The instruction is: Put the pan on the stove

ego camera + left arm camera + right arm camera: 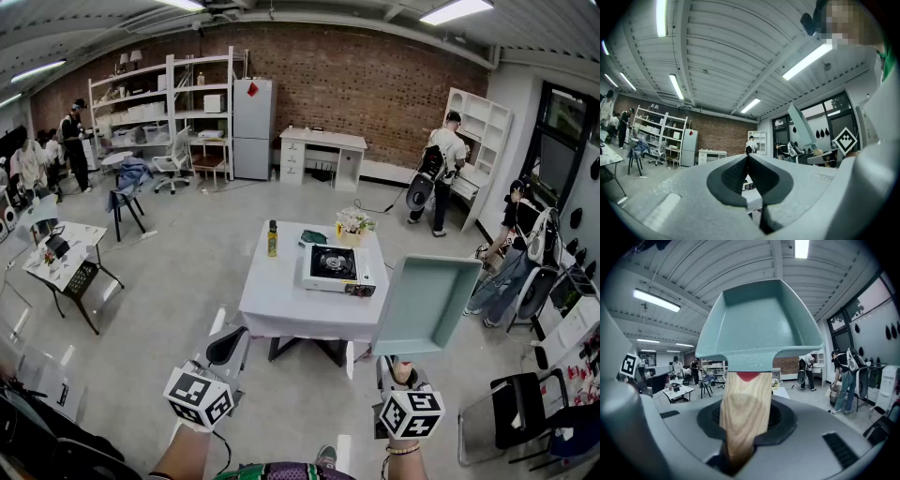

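Clenching the wooden handle (743,413), the right gripper (402,372) bears a stiff, likely front-heavy pan (427,305); the left gripper (748,159) is closed, empty.

Well back from white table (281,305) on grey floor. On table: stove (336,268) at right front, bottle (272,238) upright at left back, green cloth (313,238) just behind stove, small box of flowers (353,223) at back right.

Teal square pan (427,305) held up by right gripper (402,373), clamped on handle, tilted with hollow side toward camera, off table's right edge, apart from stove.

Left gripper (225,347) low at left, nothing seen in it.

Behind: brick wall (375,84), shelves (150,108), fridge (254,127), white desk (322,155). Person (444,169) standing at right by white bookcase (480,141).
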A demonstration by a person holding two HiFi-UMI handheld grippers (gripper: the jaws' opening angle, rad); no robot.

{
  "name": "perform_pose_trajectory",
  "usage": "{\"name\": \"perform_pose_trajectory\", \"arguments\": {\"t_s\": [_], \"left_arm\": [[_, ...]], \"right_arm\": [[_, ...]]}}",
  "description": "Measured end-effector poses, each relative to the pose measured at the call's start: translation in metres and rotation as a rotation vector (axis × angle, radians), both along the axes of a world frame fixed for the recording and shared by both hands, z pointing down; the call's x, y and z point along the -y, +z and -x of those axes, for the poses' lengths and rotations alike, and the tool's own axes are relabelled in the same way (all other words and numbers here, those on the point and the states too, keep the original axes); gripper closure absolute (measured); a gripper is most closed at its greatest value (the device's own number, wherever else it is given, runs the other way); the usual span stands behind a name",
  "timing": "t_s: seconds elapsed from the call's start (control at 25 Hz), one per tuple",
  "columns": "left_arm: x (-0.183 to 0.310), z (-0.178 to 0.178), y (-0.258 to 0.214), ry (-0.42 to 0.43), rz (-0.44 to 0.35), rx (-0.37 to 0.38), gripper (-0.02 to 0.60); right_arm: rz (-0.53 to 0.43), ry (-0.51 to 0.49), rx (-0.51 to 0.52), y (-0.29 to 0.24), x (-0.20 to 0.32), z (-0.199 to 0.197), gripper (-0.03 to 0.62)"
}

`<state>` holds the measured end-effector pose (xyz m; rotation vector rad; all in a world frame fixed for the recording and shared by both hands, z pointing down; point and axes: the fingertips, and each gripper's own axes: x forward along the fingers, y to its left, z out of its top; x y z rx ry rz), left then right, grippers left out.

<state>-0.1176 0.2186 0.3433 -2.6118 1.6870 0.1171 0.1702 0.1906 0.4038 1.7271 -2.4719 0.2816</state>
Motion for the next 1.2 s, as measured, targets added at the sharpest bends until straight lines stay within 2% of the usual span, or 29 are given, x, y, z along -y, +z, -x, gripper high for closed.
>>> {"name": "perform_pose_trajectory", "arguments": {"t_s": [0.6,1.2], "left_arm": [[-0.006,0.010,0.004,-0.008,0.003,-0.013,0.563],[-0.008,0.022,0.009,-0.002,0.003,-0.023,0.563]], "right_arm": [[-0.004,0.006,-0.012,-0.003,-0.005,0.008,0.496],[0.026,0.018,0.026,0.001,-0.005,0.015,0.494]]}}
